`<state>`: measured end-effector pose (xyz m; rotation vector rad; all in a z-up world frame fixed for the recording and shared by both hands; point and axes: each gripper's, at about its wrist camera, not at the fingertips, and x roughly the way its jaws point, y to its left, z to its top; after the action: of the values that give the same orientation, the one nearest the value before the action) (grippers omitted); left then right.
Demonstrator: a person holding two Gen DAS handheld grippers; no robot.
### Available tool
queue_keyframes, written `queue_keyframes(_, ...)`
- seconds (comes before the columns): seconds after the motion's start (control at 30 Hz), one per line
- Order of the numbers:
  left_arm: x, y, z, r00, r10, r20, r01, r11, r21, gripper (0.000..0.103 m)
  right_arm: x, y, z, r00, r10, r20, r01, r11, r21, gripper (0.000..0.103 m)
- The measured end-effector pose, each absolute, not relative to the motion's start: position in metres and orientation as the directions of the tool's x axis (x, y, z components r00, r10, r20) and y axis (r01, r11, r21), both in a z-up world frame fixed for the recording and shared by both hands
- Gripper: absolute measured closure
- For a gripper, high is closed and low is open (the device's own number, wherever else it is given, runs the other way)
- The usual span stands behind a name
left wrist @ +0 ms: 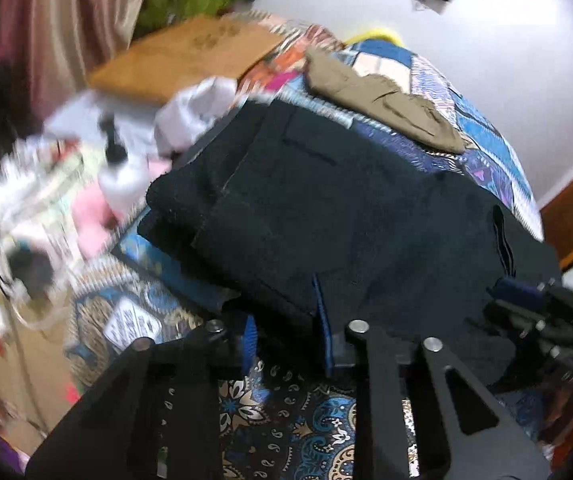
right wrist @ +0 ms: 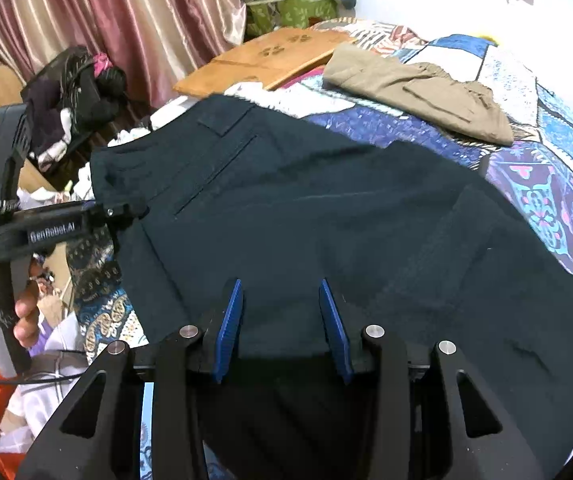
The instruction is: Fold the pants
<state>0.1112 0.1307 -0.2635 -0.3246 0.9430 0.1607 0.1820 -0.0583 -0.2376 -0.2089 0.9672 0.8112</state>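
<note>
Dark navy pants [right wrist: 306, 216] lie spread on the patterned bedspread [right wrist: 546, 184], waistband and back pocket toward the far left. My right gripper [right wrist: 282, 328] is open, its blue pads [right wrist: 230, 320] apart just over the near part of the pants. My left gripper [left wrist: 286, 332] sits at the pants' [left wrist: 326, 208] near left edge, its blue pads [left wrist: 322, 312] apart with dark cloth lying between and over them. The left gripper also shows in the right wrist view [right wrist: 118, 212], at the pants' left edge.
Folded khaki pants [right wrist: 418, 92] lie on the far side of the bed. A wooden board [right wrist: 262, 60] lies beyond them, with a green crate [right wrist: 290, 12] and curtains [right wrist: 106, 20] behind. Loose clothes and clutter [left wrist: 66, 184] lie left of the bed.
</note>
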Motion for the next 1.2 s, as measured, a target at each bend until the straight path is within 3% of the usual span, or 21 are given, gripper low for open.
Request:
queue_keyframes(0.13, 0.113, 0.111, -0.235, 0.634, 0.061, -0.771, -0.217, 0.971, -0.102, 0.082, 0.18, -0.085, -0.215, 0.36, 0.554, -0.751, -0.663, 0.718, 0.212, 0.066)
queue_keyframes(0.3, 0.119, 0.094, -0.202, 0.692, 0.061, -0.719, -0.158, 0.985, -0.069, 0.083, 0.177, -0.129, -0.191, 0.445, 0.553, -0.704, -0.603, 0.766, 0.221, 0.066)
queue_keyframes(0.7, 0.126, 0.027, -0.138, 0.794, 0.022, -0.607, 0.0, 0.999, 0.036, 0.083, 0.177, -0.228, -0.223, 0.499, 0.407, -0.766, -0.402, 0.891, 0.212, 0.066)
queue_keyframes(1.2, 0.149, -0.089, -0.109, 0.802, -0.18, -0.57, 0.259, 0.964, 0.059, 0.088, 0.169, -0.241, -0.242, 0.503, 0.481, -0.719, -0.401, 0.866, 0.298, 0.062)
